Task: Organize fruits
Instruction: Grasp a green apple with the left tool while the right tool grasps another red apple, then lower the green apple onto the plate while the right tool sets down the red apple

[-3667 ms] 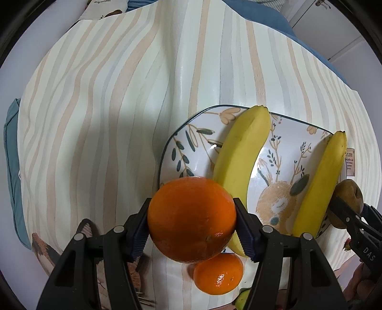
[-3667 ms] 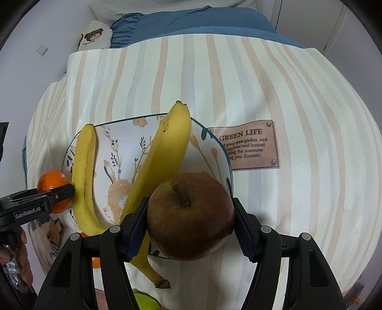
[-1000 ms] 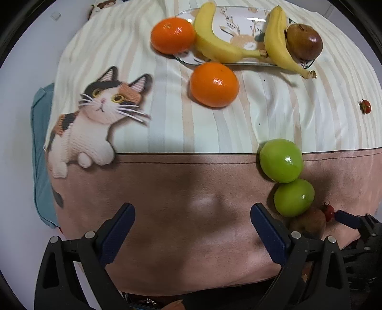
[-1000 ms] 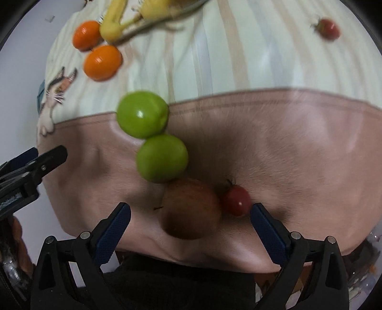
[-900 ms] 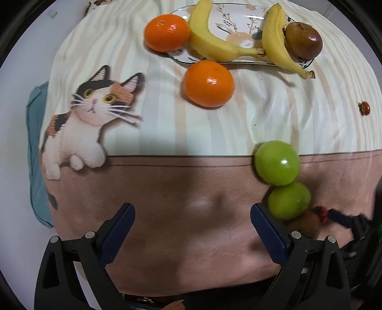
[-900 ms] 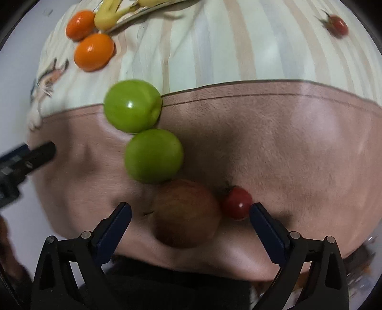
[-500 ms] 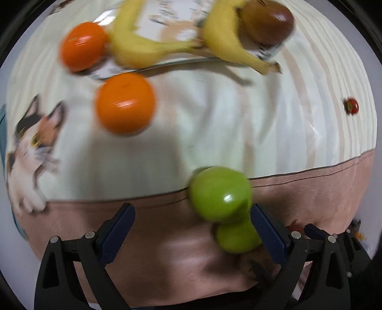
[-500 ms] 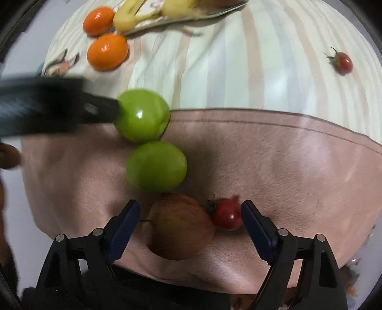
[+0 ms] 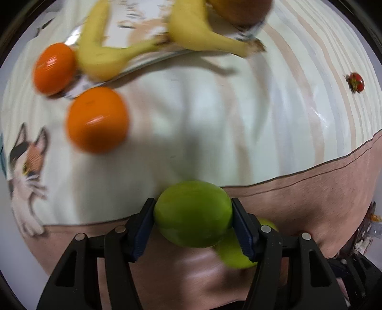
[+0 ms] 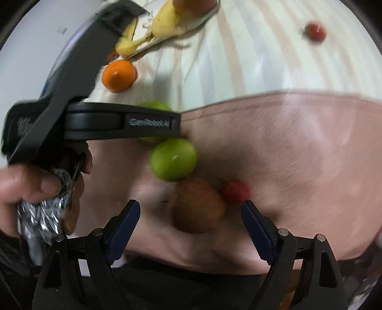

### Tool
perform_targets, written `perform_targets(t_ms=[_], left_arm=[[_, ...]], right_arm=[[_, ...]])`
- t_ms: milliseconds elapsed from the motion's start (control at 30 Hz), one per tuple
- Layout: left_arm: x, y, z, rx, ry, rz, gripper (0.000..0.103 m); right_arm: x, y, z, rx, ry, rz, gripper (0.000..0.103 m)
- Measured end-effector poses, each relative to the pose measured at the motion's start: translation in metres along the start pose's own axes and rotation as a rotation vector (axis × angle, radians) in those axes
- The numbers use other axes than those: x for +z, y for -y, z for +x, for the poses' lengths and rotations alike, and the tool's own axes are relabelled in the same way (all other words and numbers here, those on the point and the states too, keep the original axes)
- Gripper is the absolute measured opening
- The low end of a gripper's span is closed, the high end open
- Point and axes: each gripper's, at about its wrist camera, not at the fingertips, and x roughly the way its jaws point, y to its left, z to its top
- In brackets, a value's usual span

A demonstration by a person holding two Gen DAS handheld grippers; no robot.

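Between the blue pads of the left gripper [image 9: 193, 227] sat a green apple [image 9: 192, 213], the jaws drawn in against its two sides so that it filled the gap entirely. A second green apple [image 9: 235, 252] lay just behind and below the right-hand jaw, touching the first or very nearly so; the blur made it hard to tell which. Straight ahead of the jaws and well apart lay the plate [image 9: 148, 62] with two bananas [image 9: 107, 51] and a brownish apple [image 9: 238, 10], an orange [image 9: 97, 119] lying ahead to the left, and another orange [image 9: 53, 68] at the plate's edge.

The right gripper [image 10: 191, 229] stood wide, holding nothing, with a russet apple [image 10: 197, 205] just ahead between its jaws and a cherry tomato [image 10: 236, 192] close off the right jaw.

Judging by this, the left was the arm committed, and its carry would run forward and slightly left toward the plate, while the right was best placed for the russet apple.
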Motion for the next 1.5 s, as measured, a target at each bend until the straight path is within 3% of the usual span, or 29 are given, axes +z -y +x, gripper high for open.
perform_targets(t_ms=[100, 233, 367, 400, 467, 667, 833, 900, 967, 1133, 1300, 1500], left_arm=[[-0.015, -0.023, -0.009, 0.015, -0.005, -0.036, 0.059], [-0.034, -0.05, -0.007, 0.019, -0.04, -0.092, 0.06], [-0.042, -0.061, 0.014, -0.001, -0.075, -0.145, 0.06], [-0.043, -0.062, 0.017, -0.002, -0.072, -0.149, 0.06], [-0.042, -0.064, 0.018, -0.004, -0.065, -0.16, 0.06], [-0.031, -0.07, 0.016, -0.024, -0.059, -0.181, 0.06], [-0.033, -0.073, 0.018, -0.016, -0.06, -0.172, 0.06], [-0.037, -0.073, 0.012, -0.014, -0.064, -0.172, 0.06], [-0.032, -0.066, 0.014, -0.015, -0.067, -0.172, 0.06], [-0.028, -0.063, 0.003, -0.008, -0.053, -0.171, 0.059], [-0.028, -0.06, -0.014, -0.021, -0.023, -0.167, 0.059], [-0.012, -0.062, -0.055, -0.075, 0.048, -0.183, 0.059]], right_arm=[[0.004, 0.0, 0.019, -0.018, -0.05, 0.001, 0.082], [0.008, 0.003, 0.037, -0.06, -0.062, -0.001, 0.082], [0.01, -0.004, 0.062, -0.093, -0.116, -0.028, 0.079], [0.01, -0.006, 0.068, -0.114, -0.129, -0.034, 0.072], [0.01, -0.003, 0.072, -0.124, -0.123, -0.013, 0.072], [0.011, 0.011, 0.058, -0.067, -0.126, 0.06, 0.072], [0.015, 0.034, 0.048, 0.053, -0.105, 0.201, 0.084], [0.018, 0.033, 0.049, 0.034, -0.117, 0.194, 0.084], [0.025, 0.021, 0.054, -0.02, -0.129, 0.158, 0.071], [0.028, 0.011, 0.054, -0.077, -0.117, 0.104, 0.071], [0.035, -0.007, 0.049, -0.06, -0.091, 0.086, 0.07], [0.051, -0.028, 0.008, -0.022, -0.009, 0.034, 0.07]])
